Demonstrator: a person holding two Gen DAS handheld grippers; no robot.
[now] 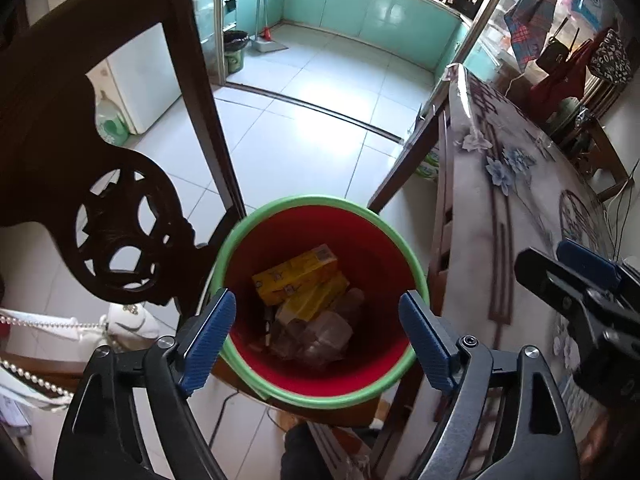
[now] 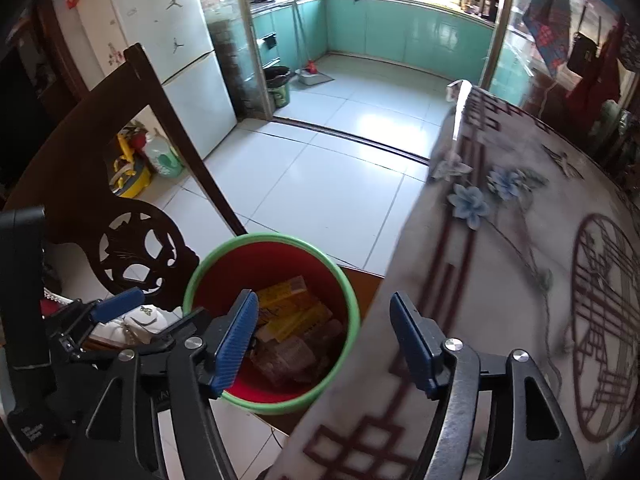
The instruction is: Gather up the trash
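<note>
A red trash bin with a green rim (image 1: 256, 376) stands on a chair seat beside the table; it also shows in the right wrist view (image 2: 276, 402). Inside lie yellow cartons (image 1: 296, 276) (image 2: 290, 314) and crumpled clear plastic wrappers (image 1: 320, 338) (image 2: 288, 360). My left gripper (image 1: 318, 334) is open and empty, right above the bin's mouth. My right gripper (image 2: 324, 340) is open and empty, over the bin's right rim and the table edge. The right gripper also shows at the right of the left wrist view (image 1: 580, 288).
A dark carved wooden chair back (image 1: 120, 224) (image 2: 136, 248) rises left of the bin. The table with a flowered cloth (image 1: 520, 208) (image 2: 520, 260) is to the right. A white fridge (image 2: 180, 60), tiled floor (image 2: 320, 184) and a kitchen with teal cabinets lie beyond. A white sneaker (image 1: 128, 322) sits lower left.
</note>
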